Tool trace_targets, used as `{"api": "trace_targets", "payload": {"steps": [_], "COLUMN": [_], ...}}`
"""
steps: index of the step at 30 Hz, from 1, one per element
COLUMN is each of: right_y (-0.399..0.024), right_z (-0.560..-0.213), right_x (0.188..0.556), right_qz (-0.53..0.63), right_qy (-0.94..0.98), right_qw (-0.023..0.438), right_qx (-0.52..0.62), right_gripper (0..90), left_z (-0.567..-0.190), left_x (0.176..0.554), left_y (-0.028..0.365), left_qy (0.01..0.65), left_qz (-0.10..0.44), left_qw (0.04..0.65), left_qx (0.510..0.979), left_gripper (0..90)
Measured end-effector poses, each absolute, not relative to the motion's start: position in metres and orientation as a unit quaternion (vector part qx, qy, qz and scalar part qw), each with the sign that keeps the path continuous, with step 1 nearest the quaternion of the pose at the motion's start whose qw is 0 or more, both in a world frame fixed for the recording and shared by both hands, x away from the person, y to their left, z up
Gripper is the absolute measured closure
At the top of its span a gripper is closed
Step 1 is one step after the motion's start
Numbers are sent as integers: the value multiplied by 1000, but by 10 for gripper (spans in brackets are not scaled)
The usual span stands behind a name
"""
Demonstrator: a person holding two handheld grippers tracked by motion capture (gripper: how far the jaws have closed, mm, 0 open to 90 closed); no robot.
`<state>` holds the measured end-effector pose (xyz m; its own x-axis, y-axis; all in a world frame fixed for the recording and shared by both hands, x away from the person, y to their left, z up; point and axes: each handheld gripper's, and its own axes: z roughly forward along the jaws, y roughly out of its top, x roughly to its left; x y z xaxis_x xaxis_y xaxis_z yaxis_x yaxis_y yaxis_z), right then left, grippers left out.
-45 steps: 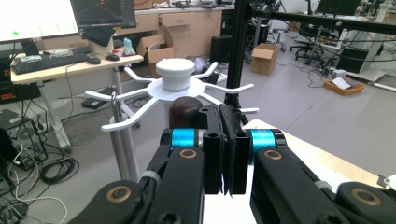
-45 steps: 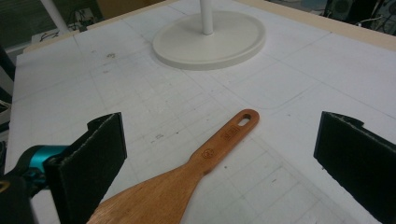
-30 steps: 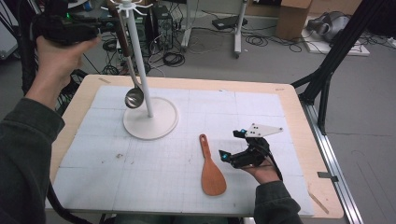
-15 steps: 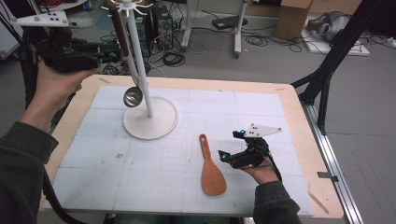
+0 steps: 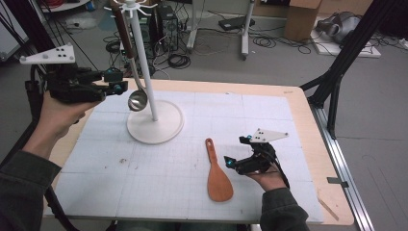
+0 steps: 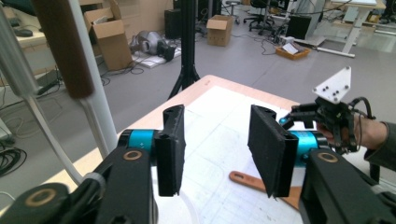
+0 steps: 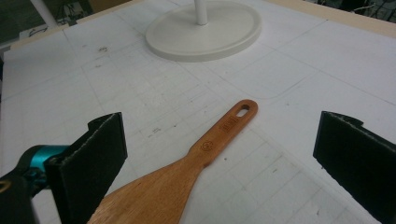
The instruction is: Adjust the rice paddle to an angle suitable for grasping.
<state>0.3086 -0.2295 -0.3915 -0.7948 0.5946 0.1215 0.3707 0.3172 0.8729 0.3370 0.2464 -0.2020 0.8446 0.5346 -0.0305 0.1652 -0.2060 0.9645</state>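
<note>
Wooden spatula [image 5: 217, 174] lies on the table [image 5: 269, 120] before the rack [image 5: 154, 126], unhung between our released right tongs [image 5: 236, 162], while the ladle [image 5: 137, 98] hangs there, left tongs [image 5: 115, 82] just opening, empty.

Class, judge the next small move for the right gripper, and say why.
Probably ease the right gripper down and close on the spatula: its jaws stand open with nothing gripped, and the spatula lies flat on the mat between them.
</note>
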Motion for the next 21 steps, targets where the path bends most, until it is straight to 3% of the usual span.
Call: {"api": "trace_targets", "payload": {"steps": [9,13,17,21], "right_y": [-227,-230,-230,-226], "right_z": [-395,-396,-398,-399], "right_x": [310,312,315,318], "right_qz": [490,483,475,463], "right_qy": [809,809,811,819], "right_qw": [106,116,114,109], "right_qx": [305,316,322,320], "right_gripper": [18,153,192,307], "left_z": [-237,-253,-272,-289], "left_x": [324,319,314,311], "left_y": [247,245,246,248], "left_qy": [238,242,246,255], "left_qz": [142,142,142,136], "left_qw": [577,571,575,568], "left_qx": [768,771,767,770], "left_gripper": [423,368,335,287]}}
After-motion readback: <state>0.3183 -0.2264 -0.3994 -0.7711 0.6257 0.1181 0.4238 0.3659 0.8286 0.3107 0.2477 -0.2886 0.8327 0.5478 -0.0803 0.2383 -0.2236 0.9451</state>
